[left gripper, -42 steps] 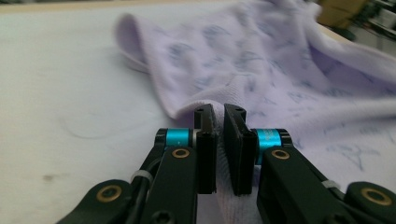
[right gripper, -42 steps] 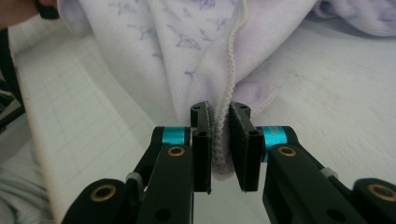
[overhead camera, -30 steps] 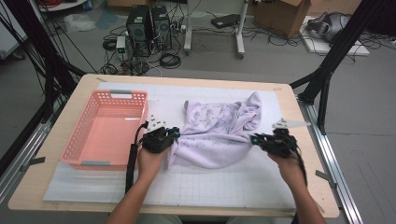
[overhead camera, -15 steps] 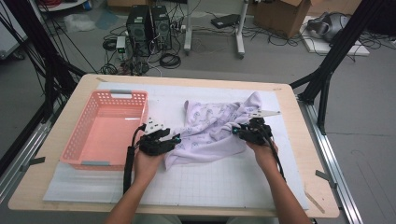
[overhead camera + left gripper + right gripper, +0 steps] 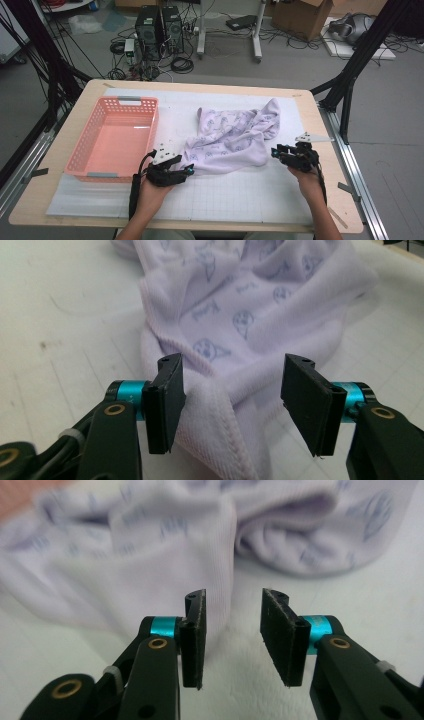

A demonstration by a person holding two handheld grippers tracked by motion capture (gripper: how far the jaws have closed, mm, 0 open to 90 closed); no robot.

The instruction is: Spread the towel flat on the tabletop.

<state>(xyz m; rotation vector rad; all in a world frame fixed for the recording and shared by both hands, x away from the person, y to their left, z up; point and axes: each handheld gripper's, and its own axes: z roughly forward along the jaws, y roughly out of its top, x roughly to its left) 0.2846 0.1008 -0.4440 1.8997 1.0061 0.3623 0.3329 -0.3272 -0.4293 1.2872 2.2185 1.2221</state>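
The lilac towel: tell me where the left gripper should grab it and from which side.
Take the lilac towel by its near stitched corner, which lies between the left gripper's open jaws. Probably come in low from the person's side: the hem there is folded thick and lifts off the table.

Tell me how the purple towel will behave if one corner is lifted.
The towel lies crumpled in soft folds, so it would probably hang limp and drag. Its looped, fuzzy weave suggests it should not slip easily, and it looks light.
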